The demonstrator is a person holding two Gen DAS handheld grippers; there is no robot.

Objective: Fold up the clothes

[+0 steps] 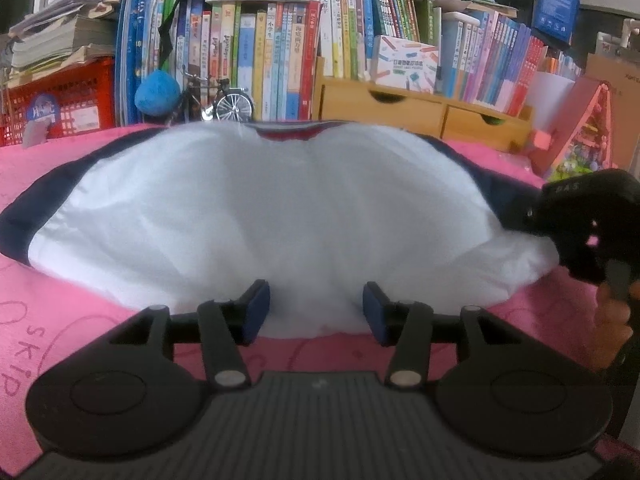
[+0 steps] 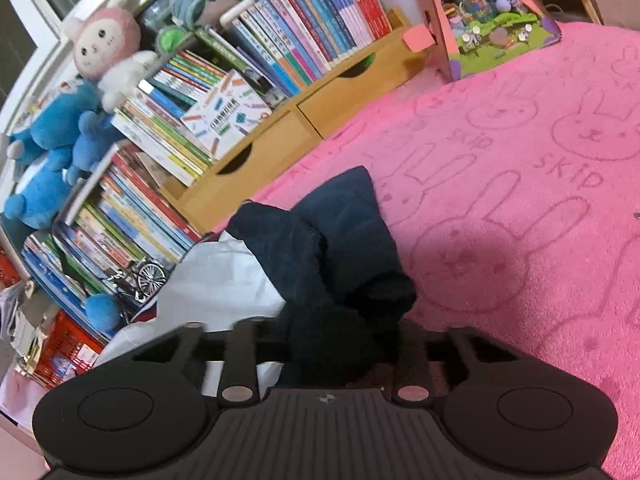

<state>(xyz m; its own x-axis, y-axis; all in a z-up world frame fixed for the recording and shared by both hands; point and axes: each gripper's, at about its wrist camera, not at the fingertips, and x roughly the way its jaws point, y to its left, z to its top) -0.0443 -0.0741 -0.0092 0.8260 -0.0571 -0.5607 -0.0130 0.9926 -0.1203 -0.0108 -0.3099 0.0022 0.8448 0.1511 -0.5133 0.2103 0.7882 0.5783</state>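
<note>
A white shirt (image 1: pixel 280 216) with navy sleeves lay spread on the pink rabbit-print blanket (image 1: pixel 48 300), its collar toward the packed bookshelf (image 1: pixel 260 60). At the near hem, the left gripper (image 1: pixel 316 314) stood spread, its blue pads (image 1: pixel 256 308) on either side of the white cloth without pressing it. Farther right, the right gripper (image 2: pixel 340 344) had a bunched navy sleeve (image 2: pixel 340 240) pinched between its fingers, at the shirt's right edge. A person's hand (image 1: pixel 616 316) held that gripper's handle.
</note>
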